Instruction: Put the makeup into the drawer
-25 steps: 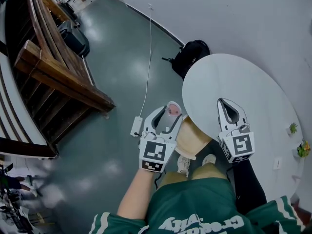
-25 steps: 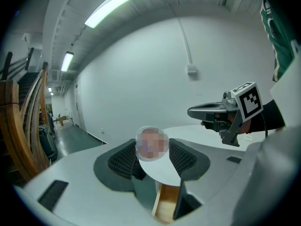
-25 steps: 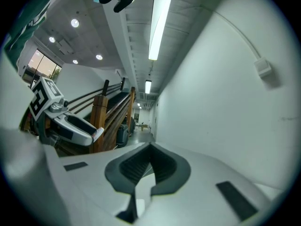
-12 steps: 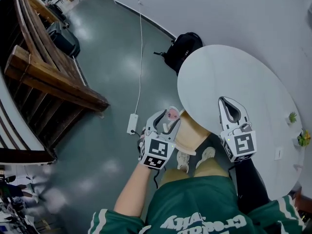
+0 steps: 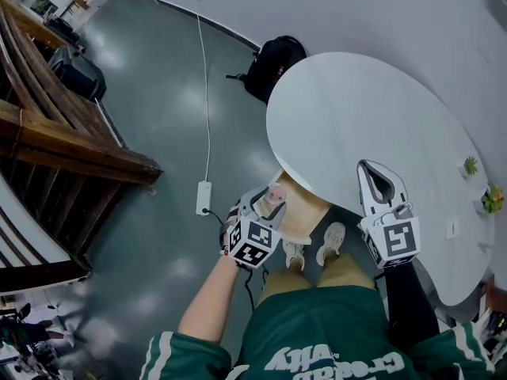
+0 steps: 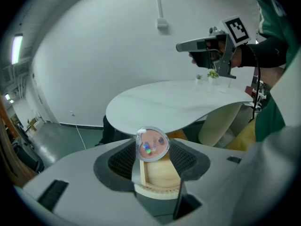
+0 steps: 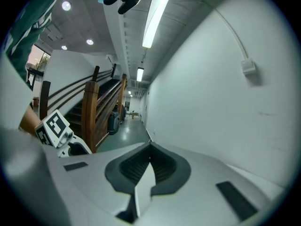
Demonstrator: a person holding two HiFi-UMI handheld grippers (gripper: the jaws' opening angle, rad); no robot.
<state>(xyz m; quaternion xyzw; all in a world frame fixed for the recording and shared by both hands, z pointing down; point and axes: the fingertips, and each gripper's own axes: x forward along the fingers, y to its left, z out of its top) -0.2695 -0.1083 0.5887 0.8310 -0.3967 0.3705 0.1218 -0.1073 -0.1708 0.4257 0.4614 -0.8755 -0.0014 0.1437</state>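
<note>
Item: round makeup compact (image 6: pixel 152 144), clear lid, pink inside. Location: clamped upright between the tips of the left claw (image 5: pixel 268 200), held over the open drawer (image 5: pixel 305 218).
Drawer: light wood, pulled out beneath the near edge of the white round desk (image 5: pixel 356 125).
Right claw (image 5: pixel 374 176): jaws together, nothing between them, positioned above the desk's near side.
Surroundings: black backpack (image 5: pixel 273 66) on the floor (image 5: pixel 158 117) beside the desk; small potted plants (image 5: pixel 470 165) at the desk's far edge.

The round white table top (image 5: pixel 372 125) carries two small green potted plants (image 5: pixel 470 165) near its edge. The glossy grey floor (image 5: pixel 158 133) carries a black backpack (image 5: pixel 273 63).
</note>
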